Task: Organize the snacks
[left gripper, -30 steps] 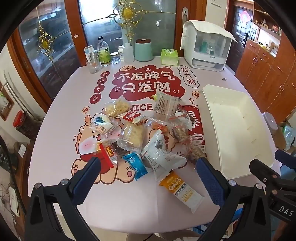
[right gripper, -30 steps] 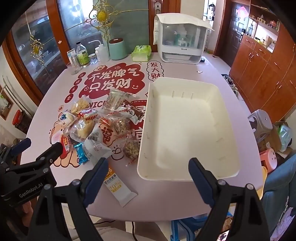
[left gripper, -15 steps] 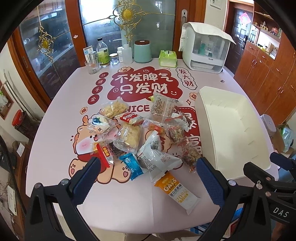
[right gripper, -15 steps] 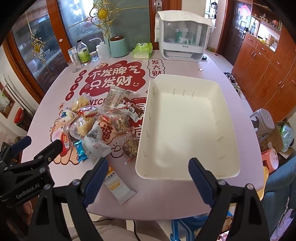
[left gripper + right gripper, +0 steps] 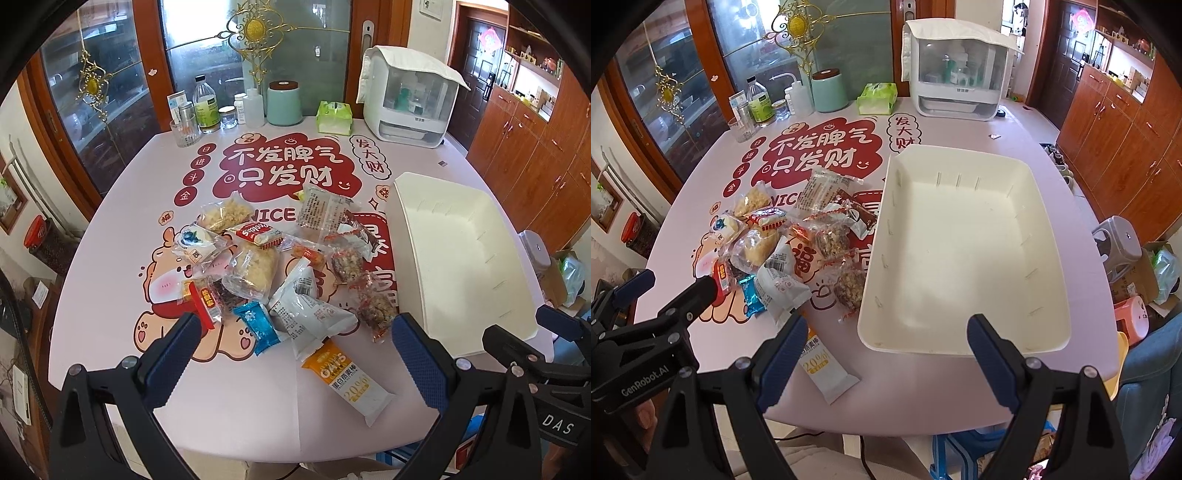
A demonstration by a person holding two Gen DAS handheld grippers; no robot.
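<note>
Snacks [image 5: 273, 273]: loose pile on table [image 5: 110, 240], just left of bin [image 5: 964, 240]; bin holds nothing yet. L gripper [image 5: 295, 354] spread, holding nothing, above near edge of pile. R gripper [image 5: 886, 354] spread too, w/ bin ahead. Likely step: first pick. Oat bar [image 5: 347, 376] lies apart, nearest; pinch across its short width, lift clear, then drop into bin.

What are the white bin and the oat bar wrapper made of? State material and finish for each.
White bin: apparently moulded plastic, smooth and matte to slightly glossy, with rounded corners and small moulded ribs on the inner walls. Oat bar wrapper: seemingly thin printed plastic film, orange and white, with crimped ends and a faint sheen.
</note>
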